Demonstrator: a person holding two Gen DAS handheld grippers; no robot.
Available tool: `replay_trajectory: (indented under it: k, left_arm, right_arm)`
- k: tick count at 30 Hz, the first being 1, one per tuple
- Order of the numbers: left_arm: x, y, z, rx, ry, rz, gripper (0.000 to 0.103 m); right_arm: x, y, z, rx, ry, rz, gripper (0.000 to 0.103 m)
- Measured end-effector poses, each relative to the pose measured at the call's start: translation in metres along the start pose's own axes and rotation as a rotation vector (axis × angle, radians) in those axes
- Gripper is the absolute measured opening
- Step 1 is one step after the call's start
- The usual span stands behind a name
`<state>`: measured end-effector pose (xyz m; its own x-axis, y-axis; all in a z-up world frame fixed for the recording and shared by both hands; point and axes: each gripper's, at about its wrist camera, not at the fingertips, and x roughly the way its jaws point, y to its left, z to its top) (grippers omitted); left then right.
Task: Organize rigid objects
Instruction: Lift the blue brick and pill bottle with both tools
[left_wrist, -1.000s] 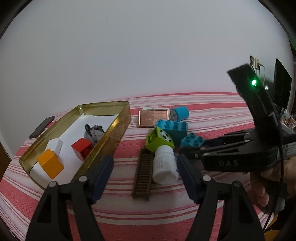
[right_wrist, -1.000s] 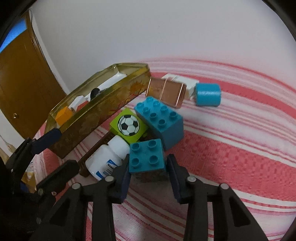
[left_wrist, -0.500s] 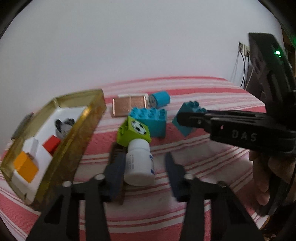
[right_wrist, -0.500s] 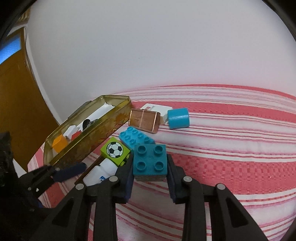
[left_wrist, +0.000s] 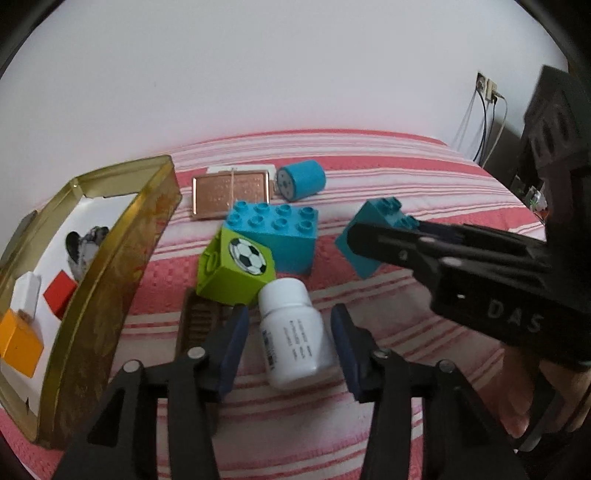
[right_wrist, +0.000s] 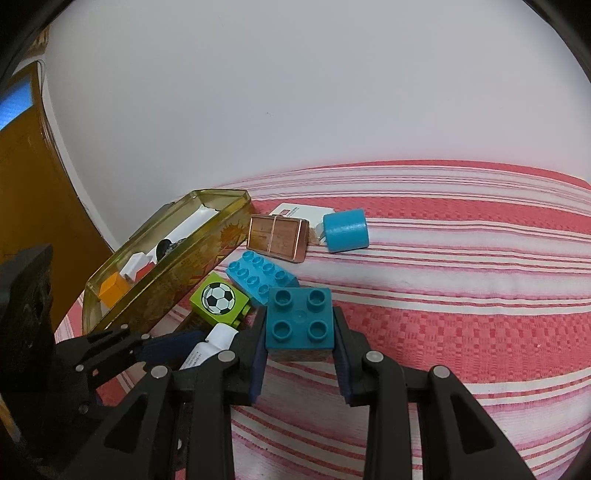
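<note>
Right tongs clamped on small teal brick, left tongs spread around white bottle.

Surface (right_wrist: 461, 295) – red-and-white striped cloth against a plain white wall; brown door (right_wrist: 26, 184) at left in the right wrist view, wall socket with cables (left_wrist: 487, 92) at right in the left wrist view. Gold tin (left_wrist: 122, 258) sits on the left, holding an orange block (left_wrist: 20, 345), a red block (left_wrist: 59, 295) and a white block (left_wrist: 27, 295). Right tongs (right_wrist: 300, 343) narrow, pads pressed on both sides of the small teal brick (right_wrist: 299, 317), studs up, lifted off the cloth. Left tongs (left_wrist: 288, 332) wide – white bottle (left_wrist: 291, 332) lies on its side between the pads, contact not clear. Green football block (left_wrist: 236, 269) touches the bottle cap; long teal brick (left_wrist: 277, 232), copper box (left_wrist: 229, 192) and blue cylinder (left_wrist: 301, 181) lie behind.
</note>
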<state>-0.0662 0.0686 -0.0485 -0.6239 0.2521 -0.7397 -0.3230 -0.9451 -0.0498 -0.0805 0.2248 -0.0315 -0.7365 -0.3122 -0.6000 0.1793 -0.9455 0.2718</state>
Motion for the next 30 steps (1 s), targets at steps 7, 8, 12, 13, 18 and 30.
replay_trajectory:
  k: [7, 8, 12, 13, 18, 30]
  left_arm:
    - [-0.002, 0.005, 0.000, 0.004, -0.015, -0.008, 0.036]
    - [-0.003, 0.006, 0.001, 0.002, -0.020, -0.003, 0.036]
    - [-0.008, 0.008, 0.001, -0.010, -0.052, 0.009, 0.036]
    - [-0.009, 0.009, 0.001, -0.011, -0.057, 0.010, 0.036]
    - [-0.013, 0.007, 0.001, 0.001, -0.087, 0.023, 0.036]
    - [-0.026, 0.013, 0.000, -0.021, -0.165, 0.053, 0.036]
  right_arm:
    - [-0.001, -0.001, 0.000, 0.005, -0.008, -0.017, 0.034]
    - [-0.002, 0.000, 0.000, 0.003, -0.012, -0.022, 0.034]
    - [-0.004, 0.000, 0.000, 0.000, -0.020, -0.031, 0.034]
    - [-0.004, 0.000, 0.000, -0.001, -0.021, -0.033, 0.034]
    - [-0.006, 0.002, 0.000, -0.010, -0.036, -0.046, 0.034]
    - [-0.010, 0.007, -0.001, -0.028, -0.061, -0.070, 0.034]
